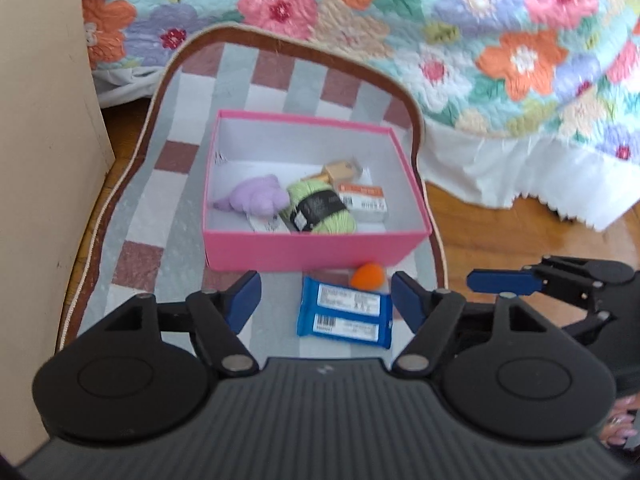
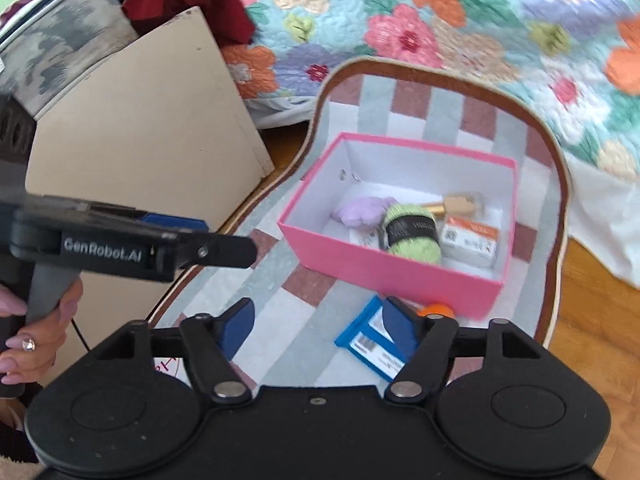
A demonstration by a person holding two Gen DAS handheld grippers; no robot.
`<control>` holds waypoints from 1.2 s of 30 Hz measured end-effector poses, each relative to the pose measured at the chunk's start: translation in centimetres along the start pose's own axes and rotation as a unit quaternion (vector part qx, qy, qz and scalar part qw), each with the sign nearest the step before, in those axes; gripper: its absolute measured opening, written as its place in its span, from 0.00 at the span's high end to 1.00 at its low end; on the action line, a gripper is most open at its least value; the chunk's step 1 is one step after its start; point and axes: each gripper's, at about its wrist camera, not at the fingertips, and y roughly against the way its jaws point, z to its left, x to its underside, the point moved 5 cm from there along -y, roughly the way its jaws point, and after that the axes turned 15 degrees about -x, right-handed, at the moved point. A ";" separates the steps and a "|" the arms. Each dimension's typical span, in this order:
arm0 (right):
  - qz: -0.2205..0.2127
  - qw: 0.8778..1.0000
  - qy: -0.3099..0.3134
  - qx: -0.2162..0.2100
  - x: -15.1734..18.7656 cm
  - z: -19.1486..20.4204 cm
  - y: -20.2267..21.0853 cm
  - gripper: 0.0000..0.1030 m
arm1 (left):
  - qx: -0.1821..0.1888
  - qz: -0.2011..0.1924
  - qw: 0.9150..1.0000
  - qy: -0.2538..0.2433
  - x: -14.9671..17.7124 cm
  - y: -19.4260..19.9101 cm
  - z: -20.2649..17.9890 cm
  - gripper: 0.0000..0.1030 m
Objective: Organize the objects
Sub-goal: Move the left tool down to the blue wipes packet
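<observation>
A pink box point(image 1: 312, 246) point(image 2: 384, 272) sits on a checked rug. Inside lie a purple plush point(image 1: 256, 198) point(image 2: 362, 210), a green yarn skein point(image 1: 320, 208) point(image 2: 412, 230), a gold tube point(image 1: 340, 170) point(image 2: 456, 204) and a small orange-and-white box point(image 1: 364, 202) point(image 2: 470, 240). In front of the box lie a blue packet point(image 1: 346, 312) point(image 2: 368, 340) and an orange ball point(image 1: 368, 276) point(image 2: 436, 310). My left gripper point(image 1: 326, 300) is open, its fingers either side of the blue packet. My right gripper point(image 2: 318, 328) is open and empty, above the rug beside the packet.
The checked rug point(image 1: 160, 184) point(image 2: 288, 320) lies on a wooden floor point(image 1: 520, 236). A beige panel point(image 1: 44, 160) point(image 2: 152, 152) stands at the left. A bed with a floral quilt point(image 1: 480, 40) point(image 2: 480, 20) runs behind. The right gripper's finger point(image 1: 504, 282) shows in the left wrist view.
</observation>
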 end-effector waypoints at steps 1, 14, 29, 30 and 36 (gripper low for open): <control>-0.002 1.000 -0.010 -0.002 0.6 -0.7 0.0 0.26 | 0.005 0.006 1.000 0.000 0.5 -0.6 -0.1 0.27; -0.050 0.986 -0.158 0.005 7.7 -10.0 -3.5 0.26 | 0.018 0.032 0.999 0.009 5.3 -10.0 -0.6 0.24; -0.059 0.976 -0.208 0.041 10.2 -15.6 -9.7 0.40 | 0.008 0.063 0.997 0.036 6.4 -20.6 -2.8 0.38; -0.062 0.975 -0.212 0.038 10.3 -15.8 -10.0 0.45 | 0.001 0.059 0.998 0.024 6.5 -20.8 -3.2 0.41; -0.075 0.959 -0.274 0.012 11.3 -17.1 -10.4 0.71 | 0.051 0.081 0.994 0.052 8.2 -20.6 -3.9 0.71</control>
